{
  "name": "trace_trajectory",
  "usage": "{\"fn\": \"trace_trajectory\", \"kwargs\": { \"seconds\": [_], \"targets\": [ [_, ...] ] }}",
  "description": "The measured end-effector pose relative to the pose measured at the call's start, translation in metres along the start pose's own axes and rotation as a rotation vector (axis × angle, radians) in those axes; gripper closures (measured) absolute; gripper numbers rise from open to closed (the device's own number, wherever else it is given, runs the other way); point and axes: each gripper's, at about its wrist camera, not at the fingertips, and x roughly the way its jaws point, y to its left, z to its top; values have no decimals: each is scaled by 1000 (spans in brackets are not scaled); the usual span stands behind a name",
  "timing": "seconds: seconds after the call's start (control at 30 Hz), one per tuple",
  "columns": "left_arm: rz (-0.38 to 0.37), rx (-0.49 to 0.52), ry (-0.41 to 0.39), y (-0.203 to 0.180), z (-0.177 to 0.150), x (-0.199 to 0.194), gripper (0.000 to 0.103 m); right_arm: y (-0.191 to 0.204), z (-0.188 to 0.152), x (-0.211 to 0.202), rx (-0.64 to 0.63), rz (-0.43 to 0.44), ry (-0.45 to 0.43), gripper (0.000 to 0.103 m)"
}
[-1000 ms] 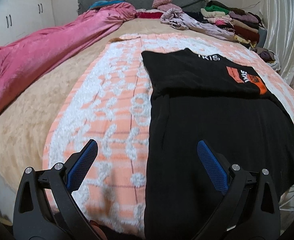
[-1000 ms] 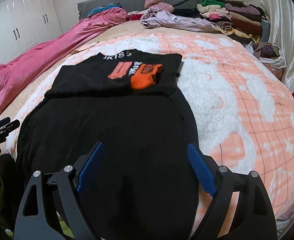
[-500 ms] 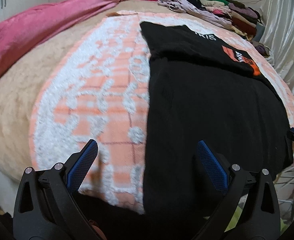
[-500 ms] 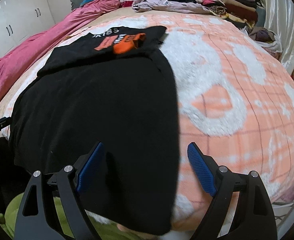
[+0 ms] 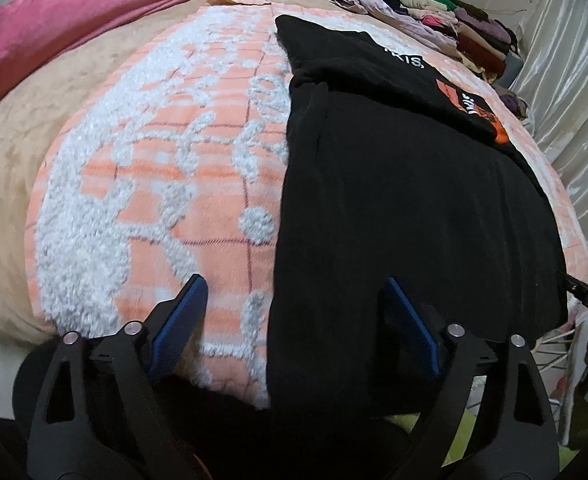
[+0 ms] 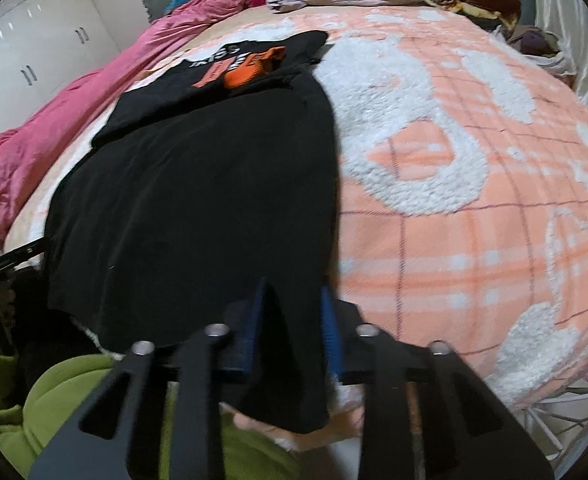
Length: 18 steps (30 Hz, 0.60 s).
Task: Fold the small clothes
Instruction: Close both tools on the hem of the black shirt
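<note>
Now the black garment (image 5: 406,208) lies spread flat on the orange-and-white blanket (image 5: 165,184) covering the bed, its hem hanging over the near edge. At that hem the right gripper (image 6: 289,320) is closing its jaws, black cloth pinched between them. Meanwhile the left gripper (image 5: 294,320) closes more slowly, jaws spread wide astride the garment's left edge.

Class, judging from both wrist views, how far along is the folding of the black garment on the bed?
Done: the black garment lies on the blanket, its far end already folded over. In hand: the right gripper is closing on its near hem corner; the left gripper is closing too, with the other edge between its pads, not pressed. Left: lifting the hem and folding it up.
</note>
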Motion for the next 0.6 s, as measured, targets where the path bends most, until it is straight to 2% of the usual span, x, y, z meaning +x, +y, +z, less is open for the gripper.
{"fn": "trace_trajectory", "kwargs": {
  "seconds": [0.07,0.27,0.4,0.6],
  "targets": [
    [4,-1,2,3,-3,-3,35,2,-1,-1,-2,12,-4,86],
    [5,12,18,4,-10,-6,48,0,-6,-1,-3,54,7,84],
    [4,41,36,-6,-16,-6,49,-2,-9,-1,3,60,11,79],
    [11,34,30,-13,-21,-8,49,-3,-11,2,-9,68,7,79]
  ]
}}
